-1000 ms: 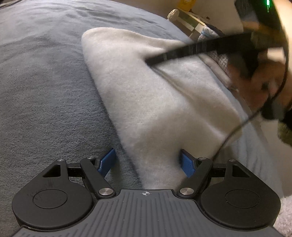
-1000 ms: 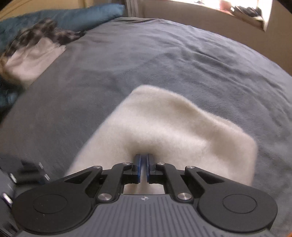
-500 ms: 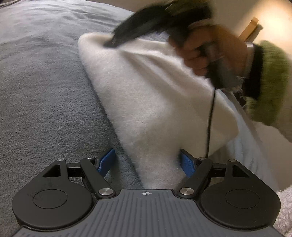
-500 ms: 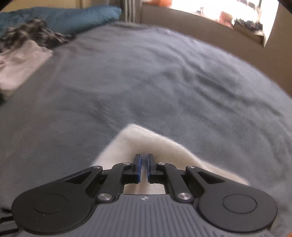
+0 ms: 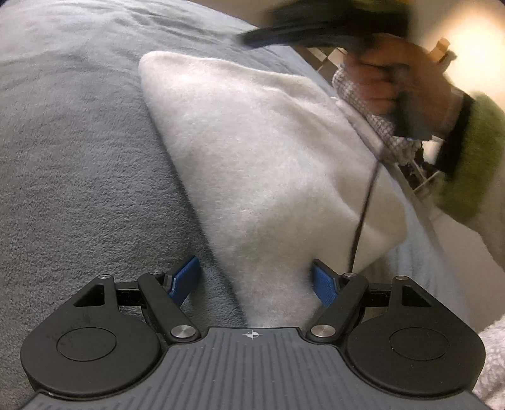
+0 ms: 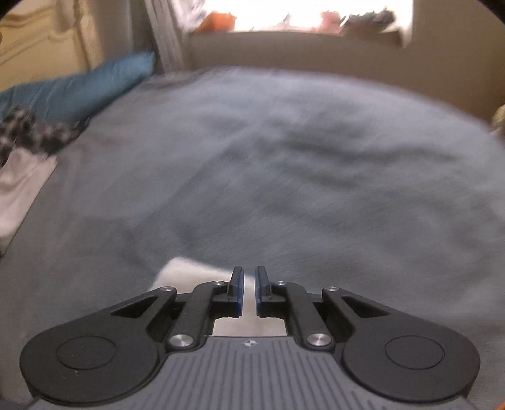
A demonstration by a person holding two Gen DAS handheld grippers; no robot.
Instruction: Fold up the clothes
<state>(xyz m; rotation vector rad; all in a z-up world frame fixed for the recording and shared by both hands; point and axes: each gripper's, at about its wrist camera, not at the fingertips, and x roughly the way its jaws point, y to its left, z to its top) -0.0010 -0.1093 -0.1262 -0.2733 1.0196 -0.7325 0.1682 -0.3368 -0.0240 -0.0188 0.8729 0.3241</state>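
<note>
A white fleece garment (image 5: 268, 164) lies folded on the grey blanket (image 5: 79, 157), narrowing toward me. My left gripper (image 5: 255, 280) is open, its blue fingers (image 5: 186, 279) standing either side of the garment's near end without pinching it. My right gripper (image 5: 315, 25) is a dark blur above the far edge of the garment, held by a hand (image 5: 388, 79) in a green sleeve. In the right wrist view that gripper (image 6: 249, 284) is shut, nothing is seen clamped, and only a white corner of the garment (image 6: 189, 272) shows under it.
Grey blanket (image 6: 284, 157) covers the whole bed. A teal pillow (image 6: 79, 88), a black-and-white checked cloth (image 6: 31, 132) and a pale garment (image 6: 19, 189) lie at the bed's left side. A checked fabric (image 5: 378, 126) and a fluffy white item (image 5: 492, 362) sit at the right edge.
My right gripper has risen and swung off the garment, which shrinks to a corner in its view. The garment now lies flat. My left gripper has stayed put, open.
</note>
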